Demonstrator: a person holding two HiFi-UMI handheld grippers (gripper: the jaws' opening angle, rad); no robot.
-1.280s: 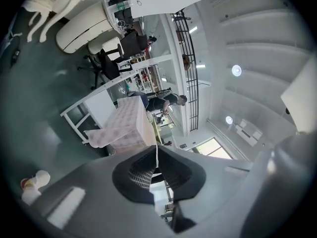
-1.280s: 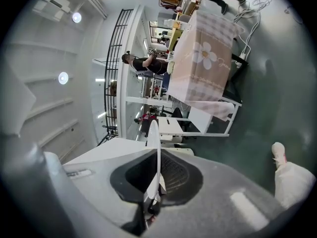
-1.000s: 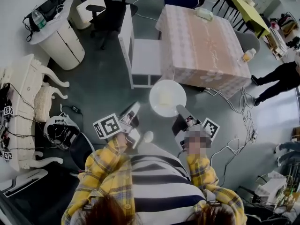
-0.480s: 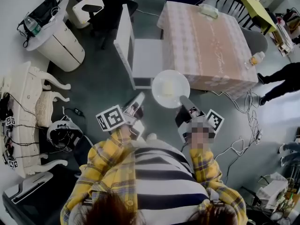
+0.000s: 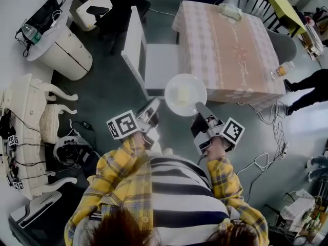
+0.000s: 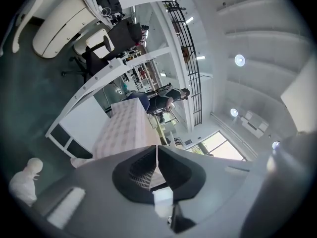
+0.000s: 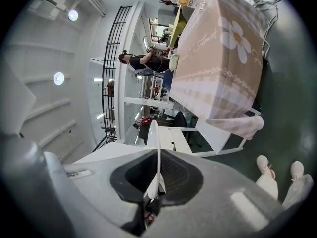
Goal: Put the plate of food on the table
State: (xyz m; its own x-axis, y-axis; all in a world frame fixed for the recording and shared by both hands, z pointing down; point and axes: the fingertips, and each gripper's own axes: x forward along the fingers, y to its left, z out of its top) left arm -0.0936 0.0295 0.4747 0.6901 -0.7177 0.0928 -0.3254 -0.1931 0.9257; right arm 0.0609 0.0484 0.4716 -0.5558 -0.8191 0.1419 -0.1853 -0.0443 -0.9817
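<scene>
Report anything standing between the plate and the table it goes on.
Nothing visible does. The plate, clamped by the left gripper and the right gripper, hangs at the near edge of the table; the white chair stands off to its left.

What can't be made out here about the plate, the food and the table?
- The food: in the head view it is a pale blob, too small to name.
- The plate: both gripper views show only its rim edge-on, so its top and the food are hidden there.
- The pale item at the far end of the table: head view, too small to identify.
- The bottle: head view, label too small to read.
</scene>
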